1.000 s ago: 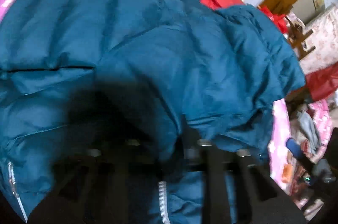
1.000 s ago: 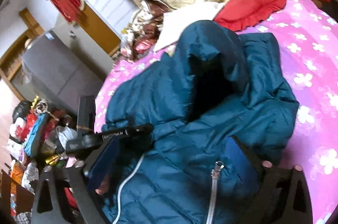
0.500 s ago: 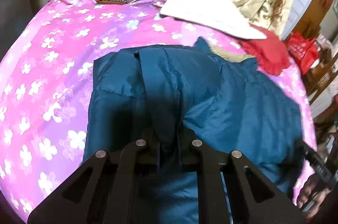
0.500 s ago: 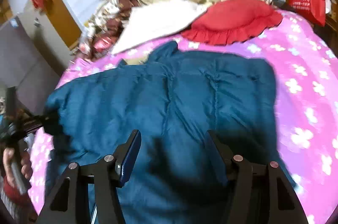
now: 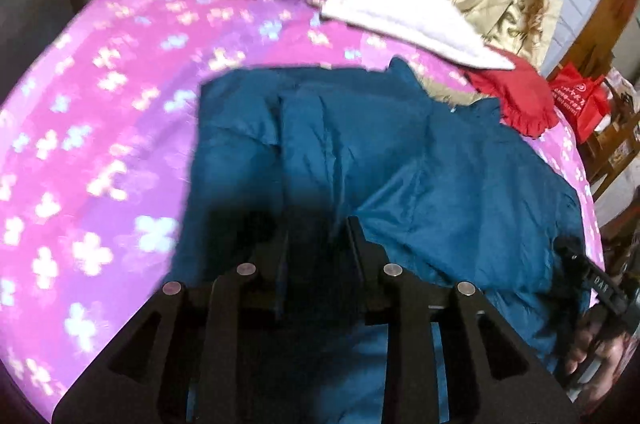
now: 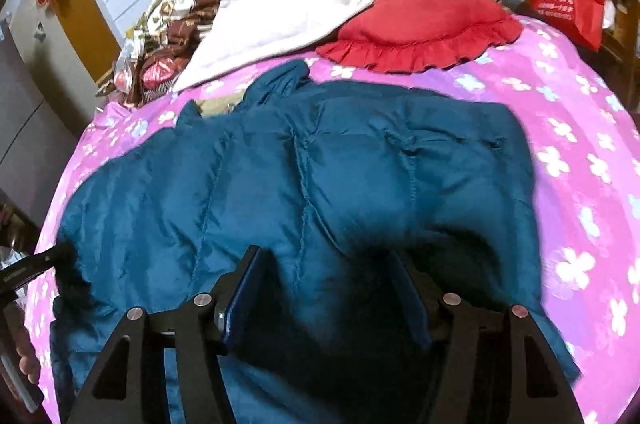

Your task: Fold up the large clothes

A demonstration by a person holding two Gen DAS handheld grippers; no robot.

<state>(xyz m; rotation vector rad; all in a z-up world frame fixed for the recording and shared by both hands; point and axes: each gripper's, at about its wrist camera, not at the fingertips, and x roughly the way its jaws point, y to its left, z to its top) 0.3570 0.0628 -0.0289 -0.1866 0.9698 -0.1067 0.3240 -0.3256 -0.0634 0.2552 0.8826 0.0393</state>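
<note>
A teal quilted puffer jacket (image 6: 320, 184) lies spread flat across the centre of the frame, stitched panels facing up, its collar bunched toward the upper left.

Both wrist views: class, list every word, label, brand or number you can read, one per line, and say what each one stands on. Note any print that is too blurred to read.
"DA": partial white lettering on the right gripper's body, rest cut off.
Red bag: white printed emblem and lines of characters, too small and blurred to read.
Teal jacket: no label or text visible.
Pink floral bedspread: pattern only, no text.
</note>
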